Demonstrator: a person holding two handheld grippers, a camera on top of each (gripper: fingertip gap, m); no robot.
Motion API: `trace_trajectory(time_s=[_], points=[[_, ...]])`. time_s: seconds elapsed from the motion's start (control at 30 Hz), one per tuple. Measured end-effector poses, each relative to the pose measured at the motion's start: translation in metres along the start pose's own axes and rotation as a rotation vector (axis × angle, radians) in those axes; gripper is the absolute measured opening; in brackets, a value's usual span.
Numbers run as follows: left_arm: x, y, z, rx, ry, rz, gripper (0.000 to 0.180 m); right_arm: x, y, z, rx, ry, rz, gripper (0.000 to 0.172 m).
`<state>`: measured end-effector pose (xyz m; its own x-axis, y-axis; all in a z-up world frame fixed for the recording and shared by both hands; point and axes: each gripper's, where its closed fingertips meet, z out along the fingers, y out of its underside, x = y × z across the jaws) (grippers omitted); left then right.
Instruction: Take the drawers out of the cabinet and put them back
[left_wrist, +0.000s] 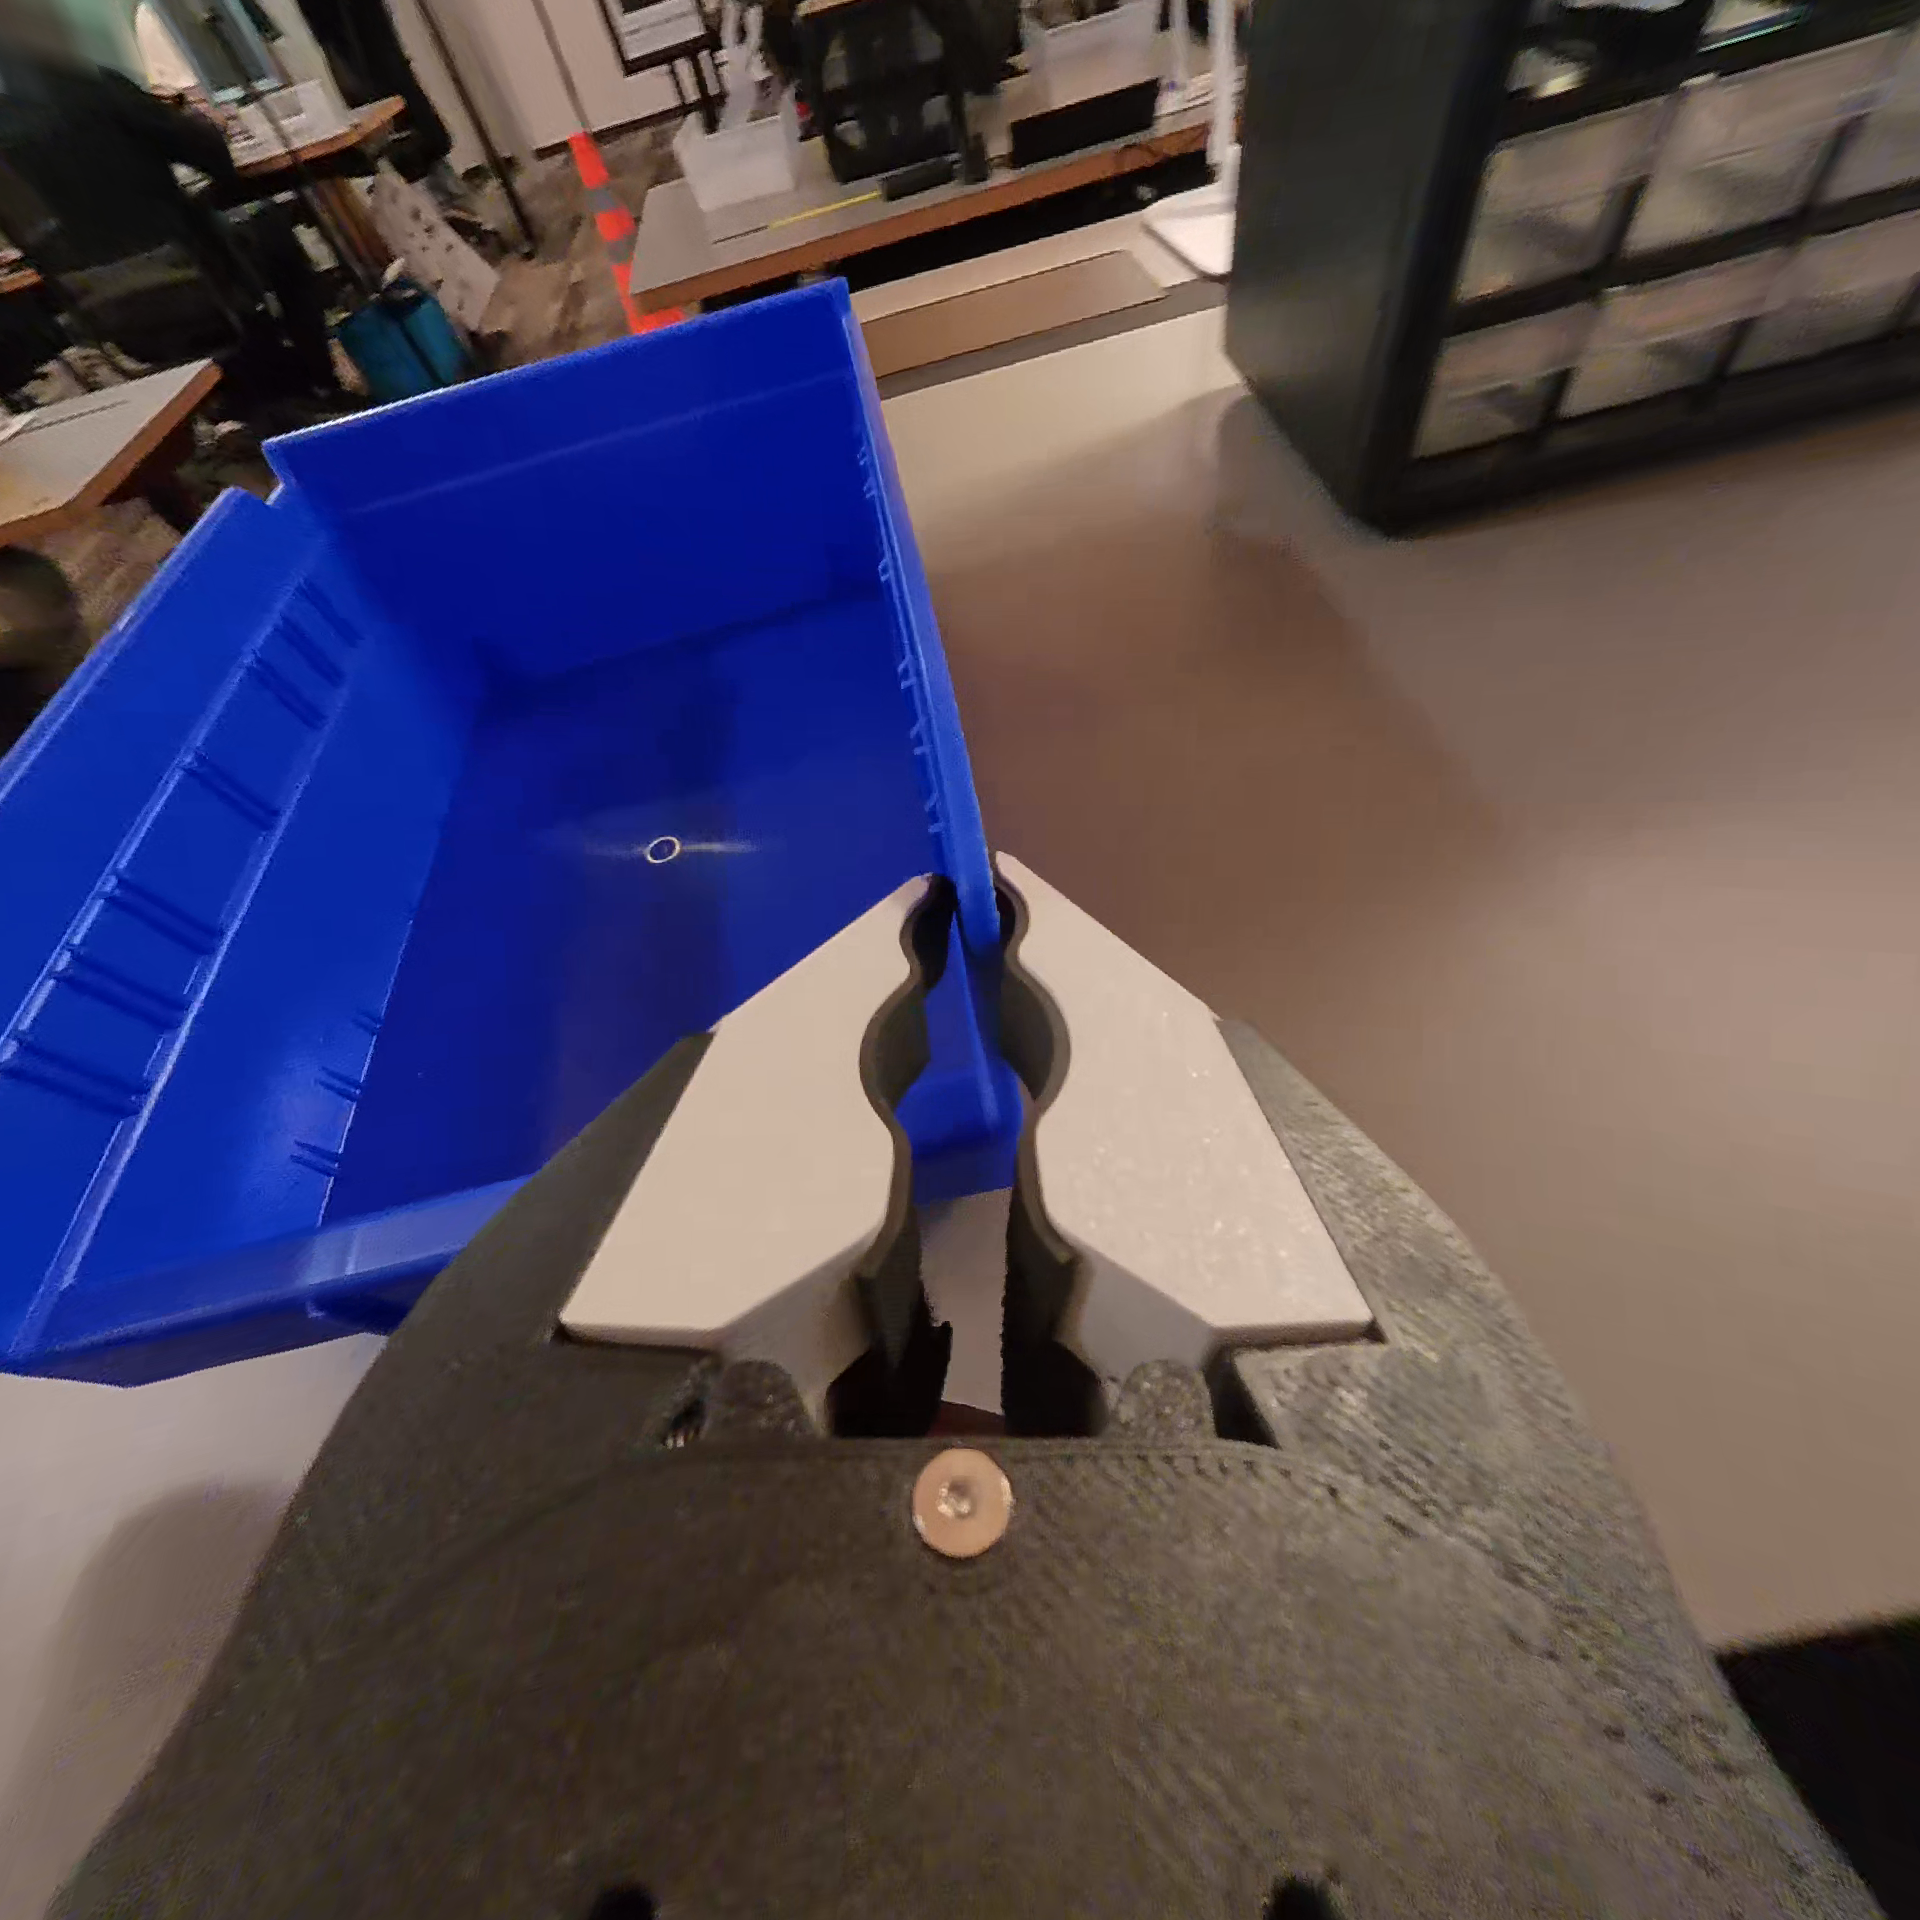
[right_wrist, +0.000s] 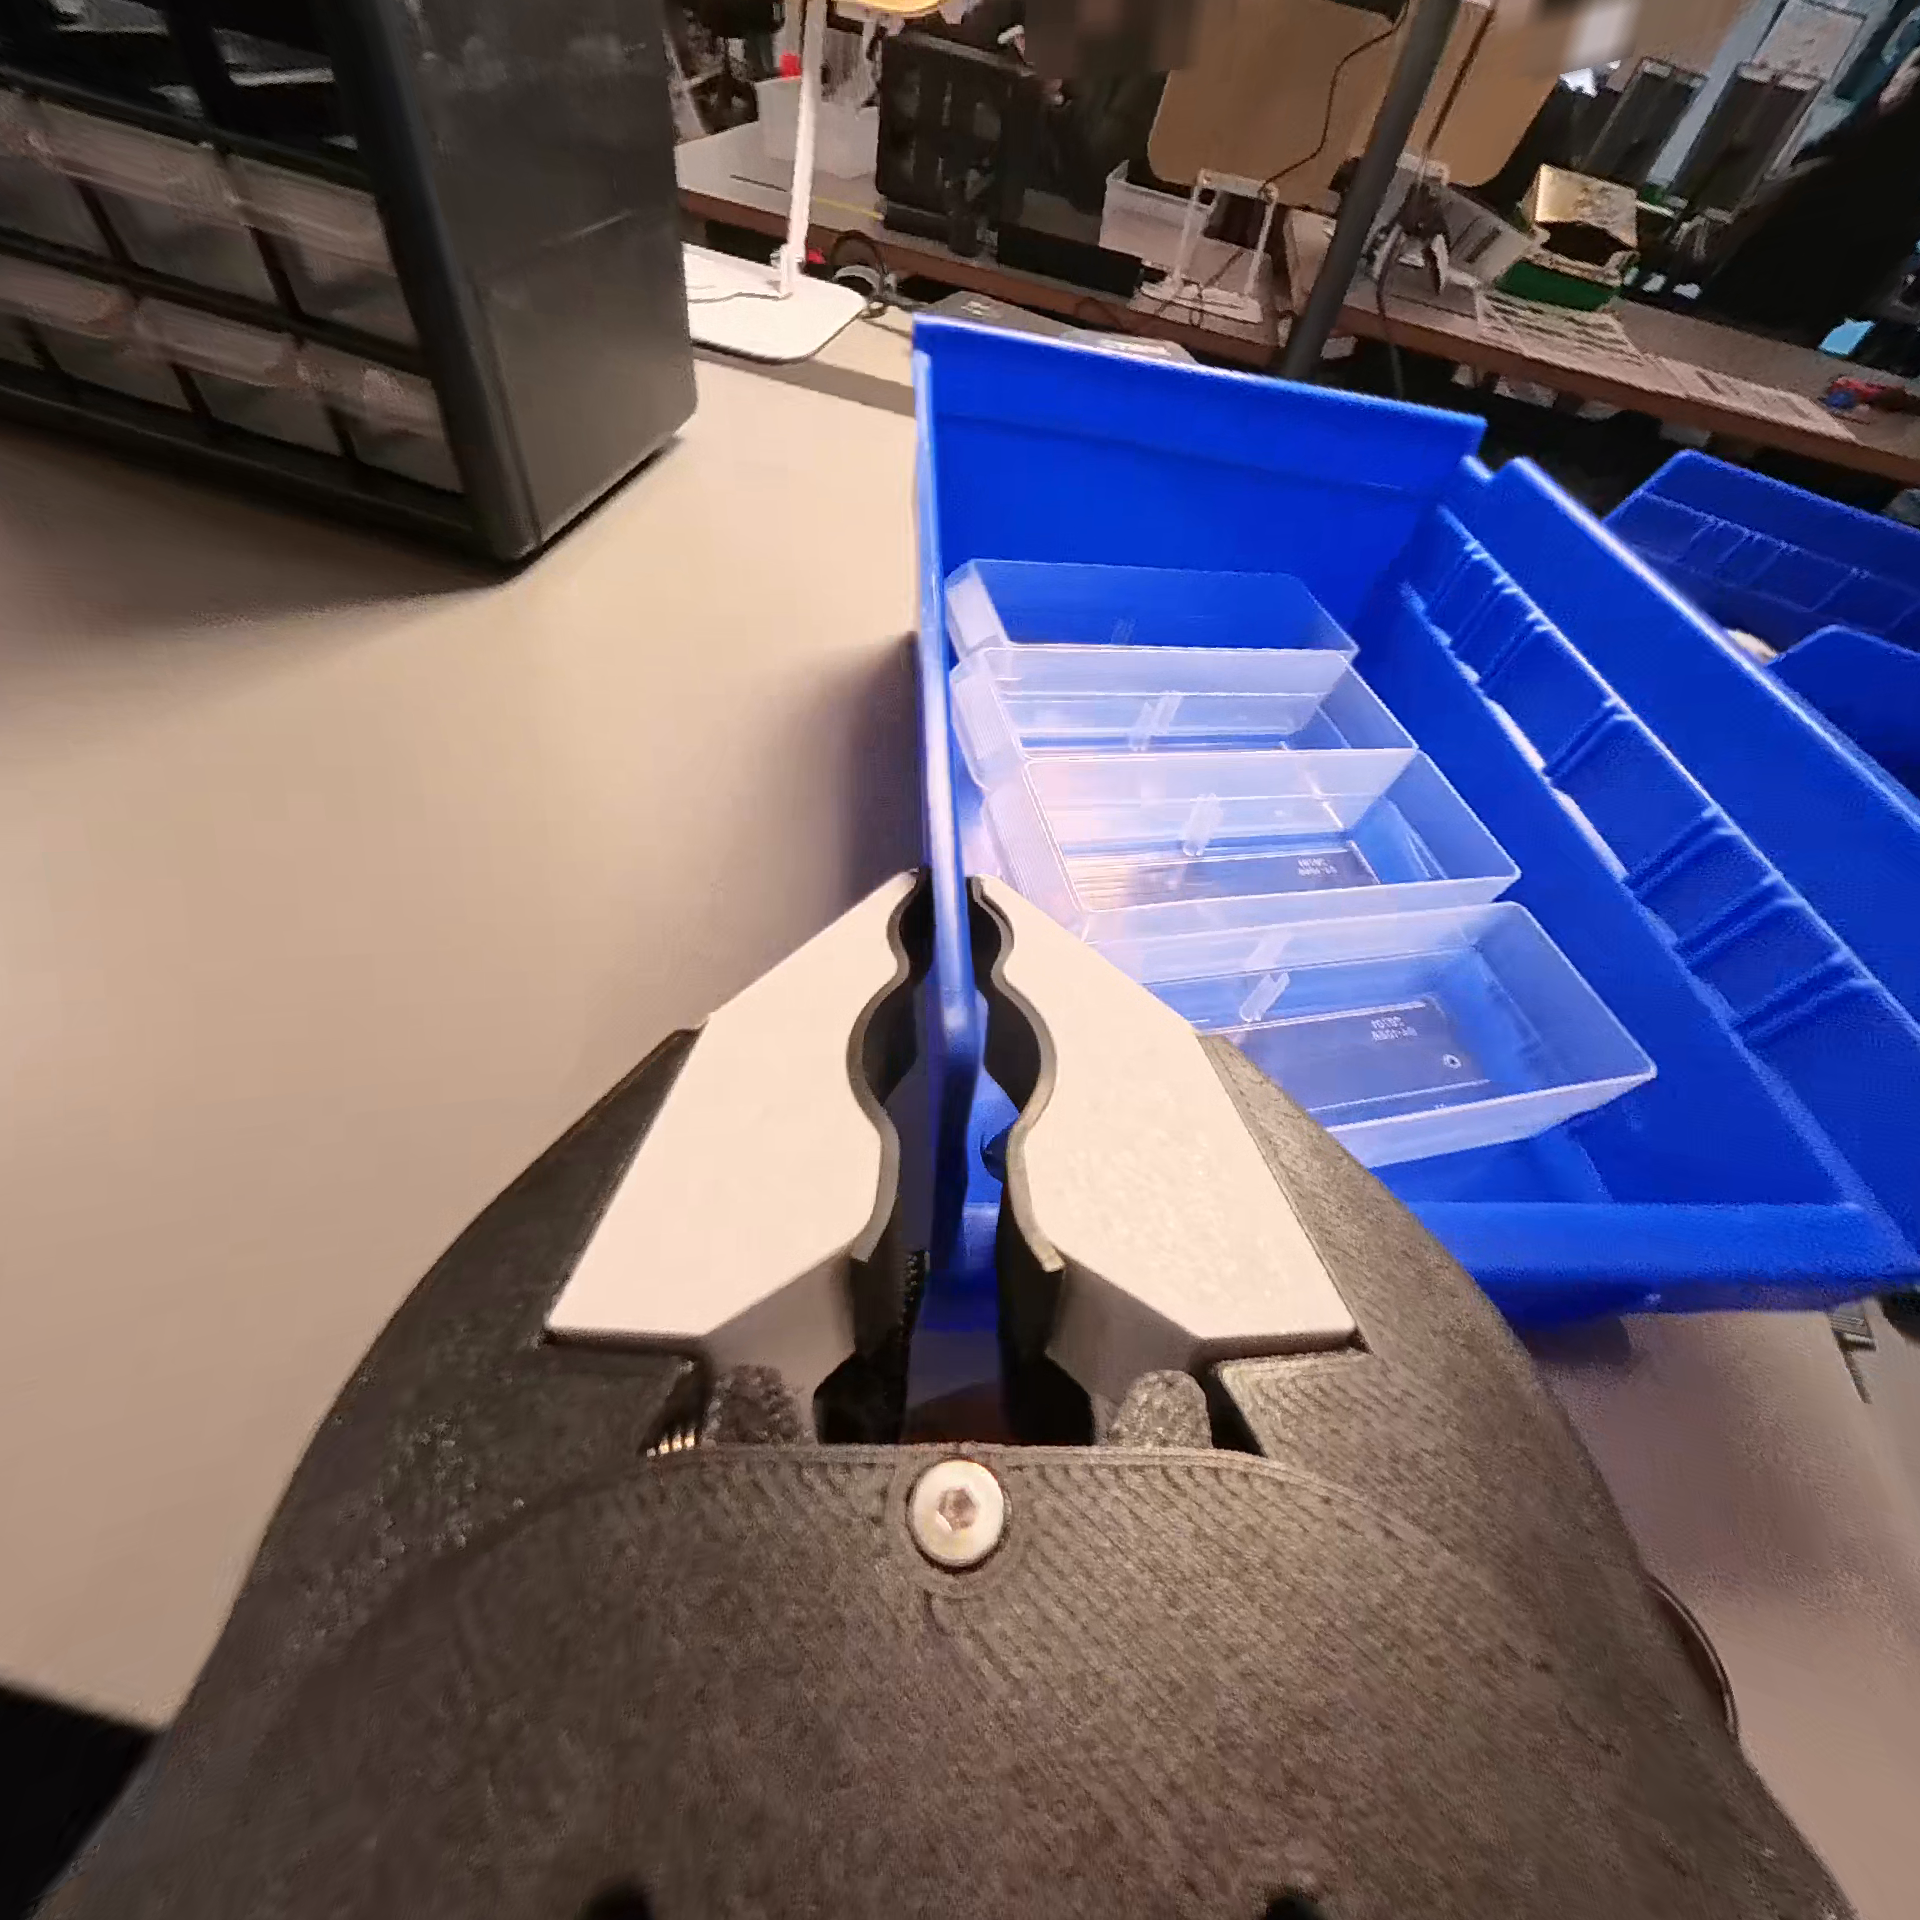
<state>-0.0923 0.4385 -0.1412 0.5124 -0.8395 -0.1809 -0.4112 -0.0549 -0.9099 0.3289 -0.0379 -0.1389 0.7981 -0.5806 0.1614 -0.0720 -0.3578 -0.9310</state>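
My left gripper (left_wrist: 966, 894) is shut on the right side wall of an empty blue bin (left_wrist: 582, 810), which looks tilted above the grey table (left_wrist: 1351, 831). My right gripper (right_wrist: 948, 894) is shut on the left side wall of another blue bin (right_wrist: 1226, 488) that holds several clear plastic drawers (right_wrist: 1268, 831) lying side by side. The black drawer cabinet (left_wrist: 1558, 260) with clear drawers stands at the back right in the left wrist view and at the back left in the right wrist view (right_wrist: 312, 260).
More blue bins (right_wrist: 1766, 582) lie to the right of the filled bin. A white lamp base (right_wrist: 779, 312) stands behind the cabinet. An orange cone (left_wrist: 613, 218), other tables and a person (left_wrist: 104, 187) are in the background.
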Motion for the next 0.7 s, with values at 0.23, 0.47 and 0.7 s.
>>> trace_trajectory(time_s=[0.23, 0.47, 0.7], points=[[0.044, 0.009, -0.051, 0.058, 0.176, 0.056, 0.004, -0.018, 0.013, -0.048, 0.036, -0.152, -0.074, 0.008], [0.085, -0.002, -0.105, 0.192, 0.361, 0.076, 0.002, -0.046, 0.024, -0.093, 0.044, -0.446, -0.11, 0.008], [0.119, -0.024, -0.158, 0.326, 0.555, 0.027, 0.001, -0.085, 0.027, -0.124, 0.052, -0.643, -0.212, 0.009]])
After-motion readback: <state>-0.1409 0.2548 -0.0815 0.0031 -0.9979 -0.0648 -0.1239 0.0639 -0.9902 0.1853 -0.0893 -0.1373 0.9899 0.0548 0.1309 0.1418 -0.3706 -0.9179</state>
